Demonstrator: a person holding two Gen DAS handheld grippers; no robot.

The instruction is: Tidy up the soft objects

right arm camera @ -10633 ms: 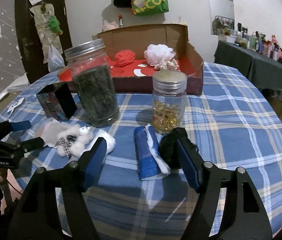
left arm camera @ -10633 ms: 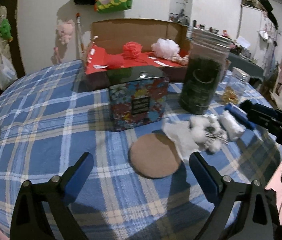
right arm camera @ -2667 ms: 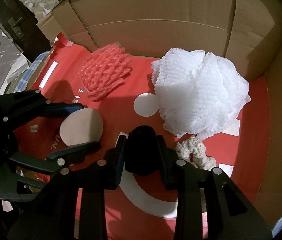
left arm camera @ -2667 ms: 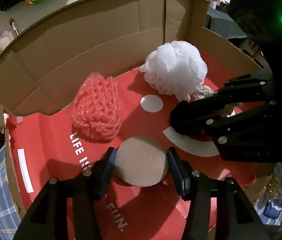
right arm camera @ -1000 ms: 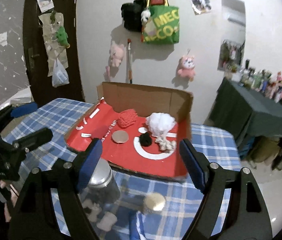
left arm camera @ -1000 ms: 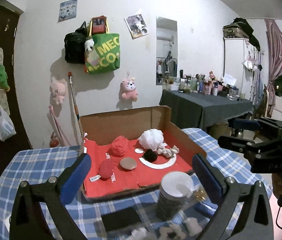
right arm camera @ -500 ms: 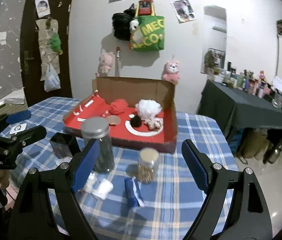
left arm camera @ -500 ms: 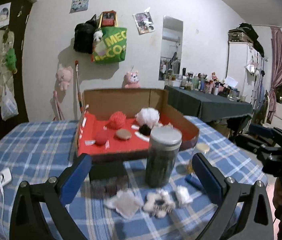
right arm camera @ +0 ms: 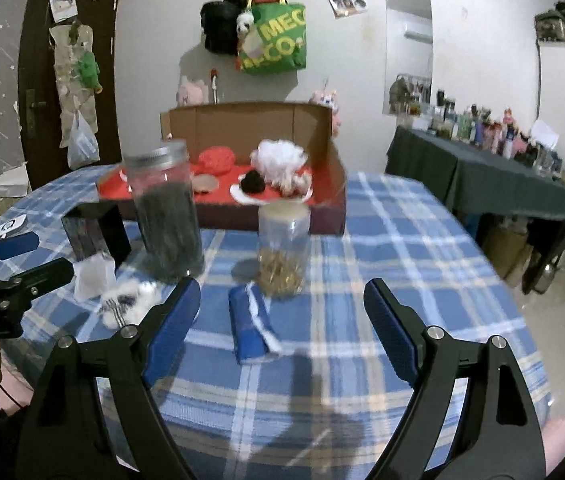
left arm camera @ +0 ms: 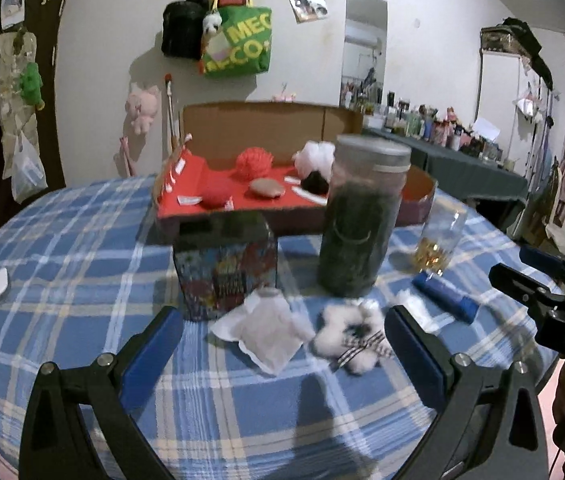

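Both claws hang wide and empty over the table. Under the left claw lie a limp white cloth and a fluffy toy; ahead of the right claw, its jaws just widened with nothing between them, a rolled blue cloth. All look light and squashy, so pinch mid-body and lift gently.

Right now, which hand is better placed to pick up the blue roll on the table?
The right one, probably. The right gripper is open with the blue roll lying between its fingers. The left gripper faces the white cloth and the fluffy toy; the roll lies off to its right.
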